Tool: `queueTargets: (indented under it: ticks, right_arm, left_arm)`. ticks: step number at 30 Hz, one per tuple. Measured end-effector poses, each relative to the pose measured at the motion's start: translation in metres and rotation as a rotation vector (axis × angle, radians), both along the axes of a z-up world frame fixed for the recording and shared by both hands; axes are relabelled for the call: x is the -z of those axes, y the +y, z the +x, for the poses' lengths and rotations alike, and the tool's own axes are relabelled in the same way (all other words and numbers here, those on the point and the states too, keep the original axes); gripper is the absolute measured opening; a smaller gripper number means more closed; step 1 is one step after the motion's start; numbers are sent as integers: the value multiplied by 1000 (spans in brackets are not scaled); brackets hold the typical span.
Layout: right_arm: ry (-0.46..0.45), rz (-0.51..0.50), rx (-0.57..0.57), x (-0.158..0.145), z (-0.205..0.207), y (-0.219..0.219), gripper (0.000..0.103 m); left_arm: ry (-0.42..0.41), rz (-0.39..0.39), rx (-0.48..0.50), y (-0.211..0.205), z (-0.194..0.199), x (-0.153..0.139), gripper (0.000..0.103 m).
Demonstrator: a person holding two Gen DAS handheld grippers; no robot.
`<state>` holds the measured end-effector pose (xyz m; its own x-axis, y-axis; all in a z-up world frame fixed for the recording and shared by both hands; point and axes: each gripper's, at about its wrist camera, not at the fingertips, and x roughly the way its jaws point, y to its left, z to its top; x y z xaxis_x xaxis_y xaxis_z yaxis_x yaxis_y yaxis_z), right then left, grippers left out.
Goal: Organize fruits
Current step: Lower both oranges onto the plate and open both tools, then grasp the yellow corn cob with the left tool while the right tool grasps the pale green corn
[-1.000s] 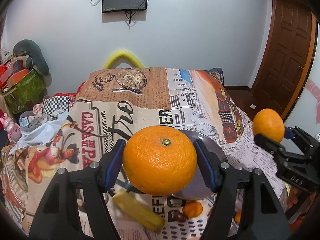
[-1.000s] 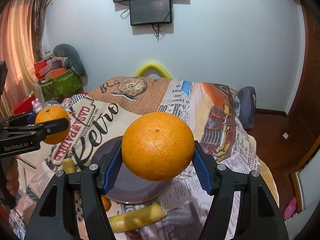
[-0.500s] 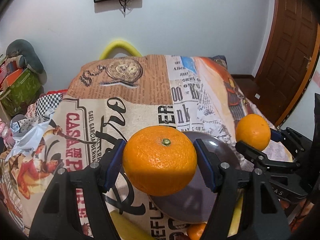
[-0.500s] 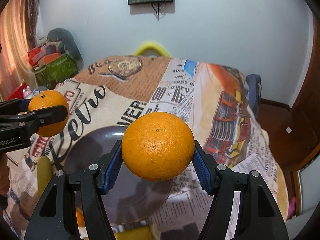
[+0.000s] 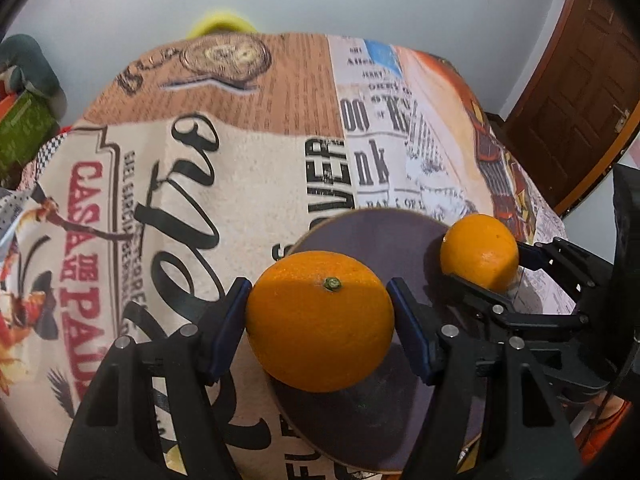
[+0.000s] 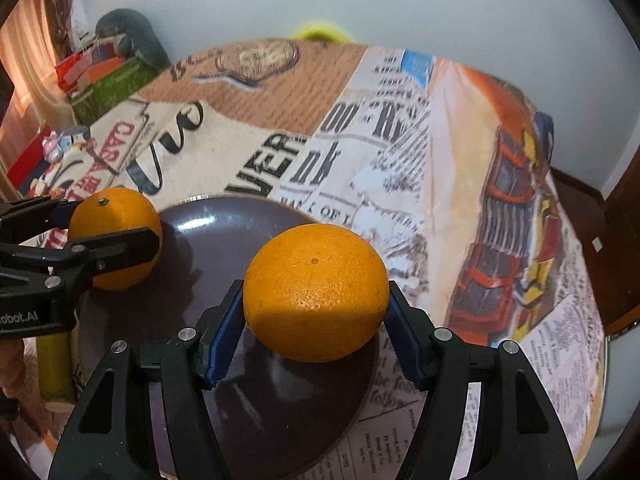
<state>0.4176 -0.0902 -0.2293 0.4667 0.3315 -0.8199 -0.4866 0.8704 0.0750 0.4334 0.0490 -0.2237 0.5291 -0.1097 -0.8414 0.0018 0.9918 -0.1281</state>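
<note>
Orange fruit (image 5: pixel 320 320) sits clamped in the left gripper (image 5: pixel 320 326) above the plate (image 5: pixel 372 232).

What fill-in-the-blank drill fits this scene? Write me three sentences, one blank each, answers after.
1. The left gripper is shut on a round ____ with a green stem nub.
2. Both grippers hover above the round dark grey ____, which holds no fruit yet.
3. In the right wrist view, the right gripper shows ____ pads pressing its own stemless orange.

Missing words: orange; plate; blue
</note>
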Motion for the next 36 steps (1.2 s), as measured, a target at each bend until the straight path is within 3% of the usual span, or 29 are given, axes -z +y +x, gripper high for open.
queueTargets:
  ticks: [9,11,13,16,28,36]
  right_arm:
    - [-11,-45,-29,3,-6,3,65]
    - [-19,-34,-23,-1,-9,0,67]
    - [-31,-19,-17,-7,-14,-4,76]
    - [-48,-1,-4,-17,-24,-11,77]
    - [-134,52,13,-62,-92,-30,79]
    - [-131,33,-4,-55,-139,-29,80]
  left_arm:
    - [8,21,32,-9,-2,2,69]
    - [-5,5,31,-9,-4,-4,72]
    - [-17,-4,31,-9,-8,-13,76]
    - [-44,3,23,-7,-17,-28,76]
    - [-123,88,-9,10,-87,-69,80]
    - [-91,79,-45,24,-131,-57,83]
